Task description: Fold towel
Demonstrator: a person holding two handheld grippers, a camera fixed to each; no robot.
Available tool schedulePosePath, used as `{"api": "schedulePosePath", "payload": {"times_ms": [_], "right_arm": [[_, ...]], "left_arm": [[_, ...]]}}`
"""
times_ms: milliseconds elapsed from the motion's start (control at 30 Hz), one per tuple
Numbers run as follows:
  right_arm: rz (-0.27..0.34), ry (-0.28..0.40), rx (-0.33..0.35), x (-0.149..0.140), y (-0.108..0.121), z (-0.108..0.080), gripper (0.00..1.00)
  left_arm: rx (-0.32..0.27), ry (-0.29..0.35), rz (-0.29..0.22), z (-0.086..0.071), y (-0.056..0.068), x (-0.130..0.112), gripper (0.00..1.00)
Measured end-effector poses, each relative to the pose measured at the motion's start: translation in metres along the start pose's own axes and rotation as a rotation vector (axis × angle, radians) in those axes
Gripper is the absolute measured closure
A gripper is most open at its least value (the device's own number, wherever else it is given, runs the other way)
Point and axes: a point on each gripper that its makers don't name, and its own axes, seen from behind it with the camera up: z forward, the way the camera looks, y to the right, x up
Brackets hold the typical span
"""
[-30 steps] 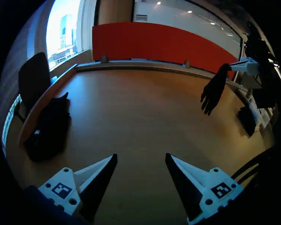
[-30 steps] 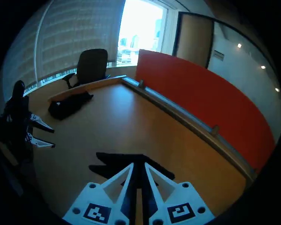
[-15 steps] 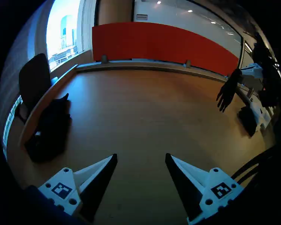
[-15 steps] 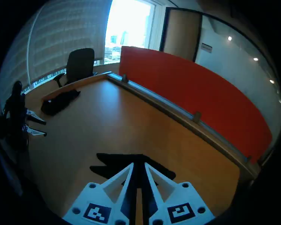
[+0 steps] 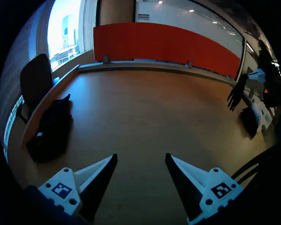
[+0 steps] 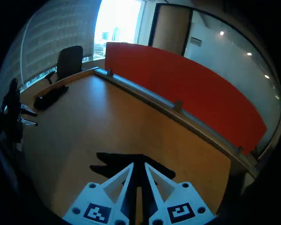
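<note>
Two grippers are over the wooden desk. The left gripper hovers above it, fingers spread wide and holding nothing. The right gripper is clamped on a dark, glove-shaped cloth hanging clear of the desk's surface.

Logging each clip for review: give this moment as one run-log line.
left gripper: jaws open, empty, above desk | right gripper: jaws shut on black glove, glove hanging | fold: not started

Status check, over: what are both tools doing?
Left tool open, empty, over desk. Right tool shut on dangling black glove-like cloth. Black bag at desk's edge.
</note>
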Motion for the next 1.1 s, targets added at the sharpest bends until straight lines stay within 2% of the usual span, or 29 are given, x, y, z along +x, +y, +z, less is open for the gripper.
{"api": "schedulePosePath", "payload": {"times_ms": [600, 1100], "right_arm": [[0.047, -0.04, -0.083, -0.045, 0.072, -0.029, 0.95], [0.092, -0.093, -0.161, -0.082, 0.13, -0.055, 0.95]], "left_arm": [[0.006, -0.01, 0.021, 0.001, 0.012, 0.005, 0.05], [0.008, -0.012, 0.031, 0.002, 0.017, 0.009, 0.05]]}}
